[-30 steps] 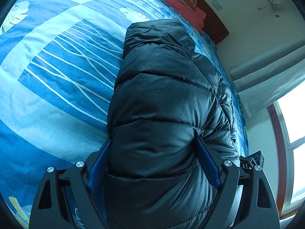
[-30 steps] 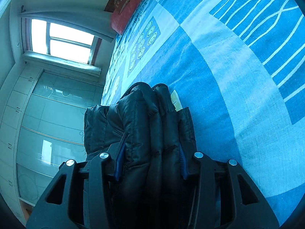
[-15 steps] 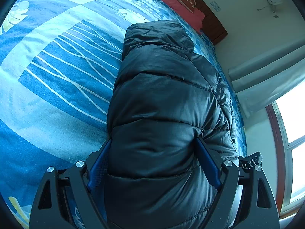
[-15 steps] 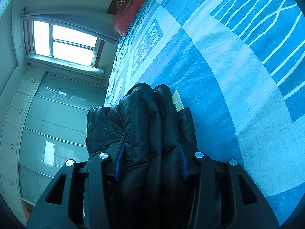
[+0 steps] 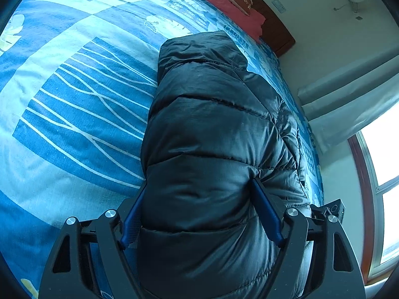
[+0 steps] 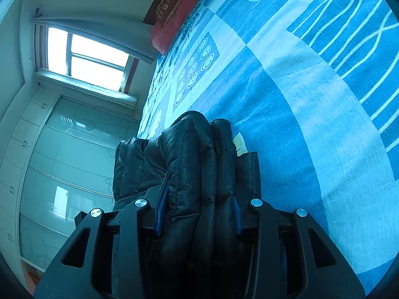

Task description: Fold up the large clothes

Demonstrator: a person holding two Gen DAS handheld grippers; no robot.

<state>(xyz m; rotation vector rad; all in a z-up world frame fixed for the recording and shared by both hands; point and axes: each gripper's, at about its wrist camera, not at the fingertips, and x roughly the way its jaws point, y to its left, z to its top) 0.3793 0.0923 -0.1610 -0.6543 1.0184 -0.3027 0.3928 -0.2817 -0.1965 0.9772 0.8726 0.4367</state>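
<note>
A black quilted puffer jacket (image 5: 212,129) lies in a thick folded bundle on the blue patterned bedsheet (image 5: 74,104). My left gripper (image 5: 199,209) is shut on the bundle's near end, its blue pads pressed into both sides. In the right wrist view my right gripper (image 6: 198,211) is shut on several stacked layers of the same jacket (image 6: 199,154), seen edge-on, with the bedsheet (image 6: 311,99) to the right. A small pale label (image 6: 240,144) shows beside the jacket.
A red pillow (image 5: 224,2) and dark wooden headboard (image 5: 276,32) are at the far end of the bed. A window with curtains (image 6: 87,57) and a glass-fronted wardrobe (image 6: 62,174) stand beyond the bed's edge.
Both grippers keep their hold on the jacket. The views have shifted only slightly; the bundle has barely moved.
</note>
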